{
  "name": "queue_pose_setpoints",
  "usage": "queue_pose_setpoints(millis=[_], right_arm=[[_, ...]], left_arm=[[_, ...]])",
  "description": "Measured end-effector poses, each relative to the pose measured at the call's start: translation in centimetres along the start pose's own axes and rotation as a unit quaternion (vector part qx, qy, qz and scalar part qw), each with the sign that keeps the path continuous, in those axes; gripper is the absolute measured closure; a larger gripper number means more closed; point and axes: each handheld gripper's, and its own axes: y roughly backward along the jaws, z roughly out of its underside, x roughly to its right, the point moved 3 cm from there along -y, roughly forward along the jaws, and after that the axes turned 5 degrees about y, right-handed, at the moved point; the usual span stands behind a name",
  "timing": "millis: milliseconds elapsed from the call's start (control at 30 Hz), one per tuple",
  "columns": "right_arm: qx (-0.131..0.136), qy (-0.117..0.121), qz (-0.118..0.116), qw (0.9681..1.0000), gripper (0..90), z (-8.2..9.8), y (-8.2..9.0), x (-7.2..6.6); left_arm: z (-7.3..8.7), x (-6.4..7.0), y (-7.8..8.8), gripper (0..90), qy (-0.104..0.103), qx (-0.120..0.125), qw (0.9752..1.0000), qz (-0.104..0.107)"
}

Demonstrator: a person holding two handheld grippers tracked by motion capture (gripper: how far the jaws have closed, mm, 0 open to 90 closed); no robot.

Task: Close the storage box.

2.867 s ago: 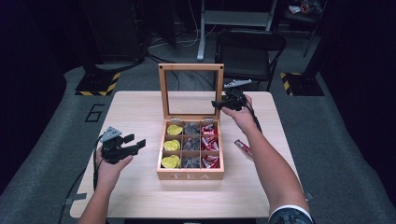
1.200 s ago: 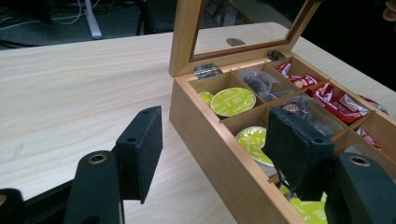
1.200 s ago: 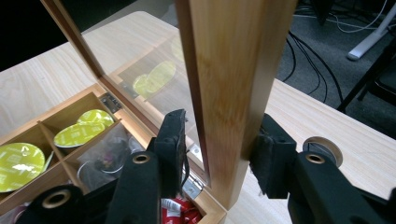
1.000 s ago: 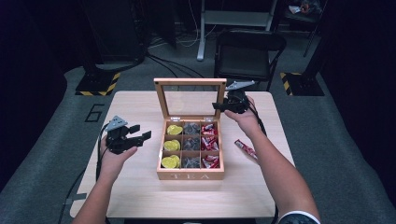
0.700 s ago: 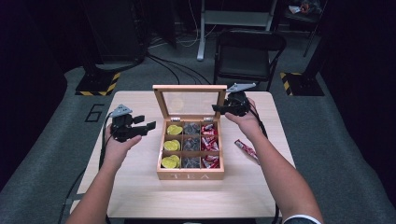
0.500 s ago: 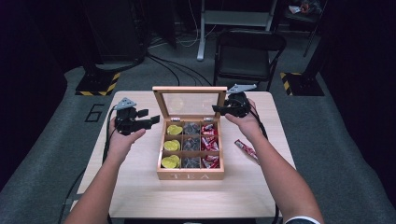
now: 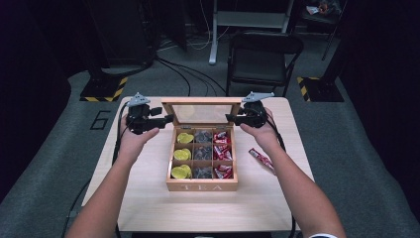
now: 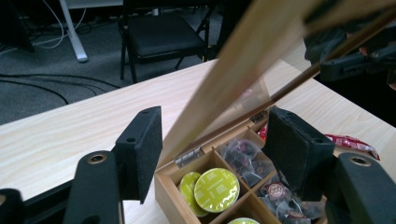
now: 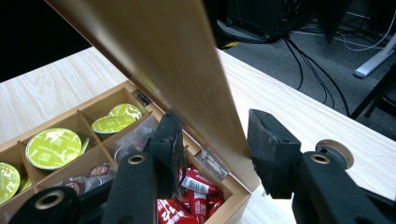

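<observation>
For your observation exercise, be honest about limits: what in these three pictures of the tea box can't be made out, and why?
- High view: whether either tongs, left or right, touch the lid; too small.
- Left gripper view: the dark packets are blurred and part hidden by a jaw.
- Right gripper view: the red sachets are part hidden by a jaw; their print is unreadable.
- Left gripper view: the lid's top is cut off.

Overhead light falls brightly on the pale wooden table, while the surrounding floor and room sink into near-black at both sides of the high view. That view is soft and slightly grainy, with faint shadows beneath the forearms. In the left gripper view, the box lid rising just beyond the jaws is blurred, its glass pane showing a hazy sheen. In the right gripper view, the lid between the jaws is equally soft, and the upper-left corner goes fully dark.
</observation>
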Motion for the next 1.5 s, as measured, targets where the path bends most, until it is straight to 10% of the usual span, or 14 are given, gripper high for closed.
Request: queue_pose_setpoints(millis=[767,1500], right_arm=[[0.022,-0.004,-0.009,0.9997,51.8,1.1,1.2,-0.9],[0.050,0.047,-0.011,0.9976,50.1,0.8,5.1,-3.8]], left_arm=[[-0.3,1.6,1.8,55.0,-0.036,0.011,0.9992,0.016],[2.0,2.4,2.7,52.7,-0.035,0.005,0.9989,0.030]])
